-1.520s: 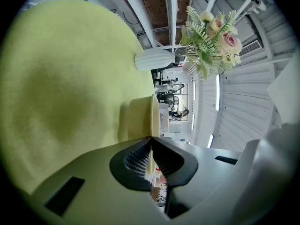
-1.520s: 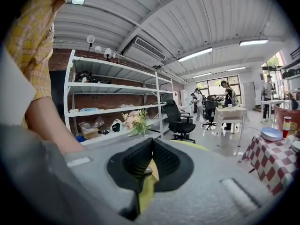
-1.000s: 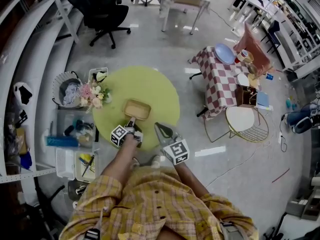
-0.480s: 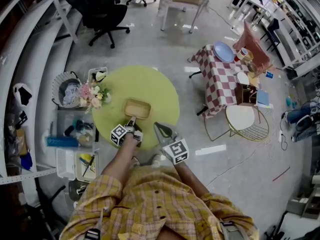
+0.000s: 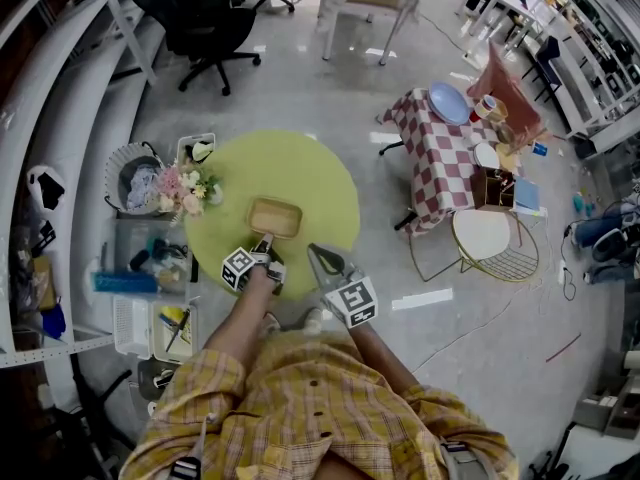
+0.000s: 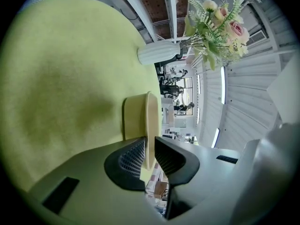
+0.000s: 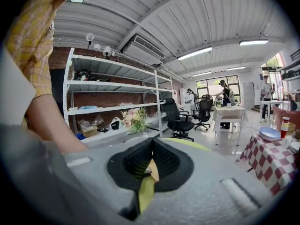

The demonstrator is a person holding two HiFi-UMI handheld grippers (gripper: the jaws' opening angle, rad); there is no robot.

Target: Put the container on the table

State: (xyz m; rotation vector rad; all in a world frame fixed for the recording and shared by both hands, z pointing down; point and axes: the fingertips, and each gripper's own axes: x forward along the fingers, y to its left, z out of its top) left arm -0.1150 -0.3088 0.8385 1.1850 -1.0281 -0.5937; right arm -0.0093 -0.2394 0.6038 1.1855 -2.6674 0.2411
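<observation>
My left claw (image 5: 263, 246) is clamped on the near wall of the tan container (image 5: 274, 217). In the left gripper view that thin wall stands between the 2 jaws, 1 ribbed pad on each side of it. The container is on the round yellow-green surface (image 5: 310, 173), toward the edge nearest me, and seems to sit flat on it (a soft shadow lies beside it).

My right claw (image 5: 320, 258) hangs just beside the left one, over the near edge of the surface. Its 2 jaws are pressed together with nothing gripped.

A white vase (image 6: 158, 53) of pink and cream flowers (image 6: 218, 18) stands at the left edge of the surface, apart from the container.
</observation>
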